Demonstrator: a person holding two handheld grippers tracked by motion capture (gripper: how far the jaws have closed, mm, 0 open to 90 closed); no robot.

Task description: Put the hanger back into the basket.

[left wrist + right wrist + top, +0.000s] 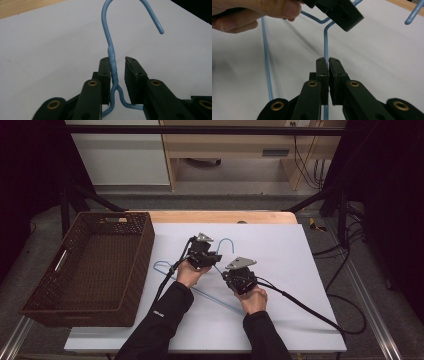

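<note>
Blue wire hanger (200, 292) lies on the white table cover (280, 255) at the centre of the high view, its hook (227, 242) curling toward the upper middle of the frame. The left gripper (212, 257) sits just left of centre, at the twisted neck below the hook. In the left gripper view that twisted neck (113, 67) stands between the two black pads; the left pad touches it, while a gap remains between the wire and the right pad, so the fingers are nearly together but not yet clamped. The right gripper (235, 282) sits just right of centre in the high view, near the left one. In the right gripper view its pads are pressed together on a straight run of the hanger wire (326, 47), which rises toward the upper middle. A brown woven basket (142, 245) stands at the left of the high view, well apart from the hanger.
</note>
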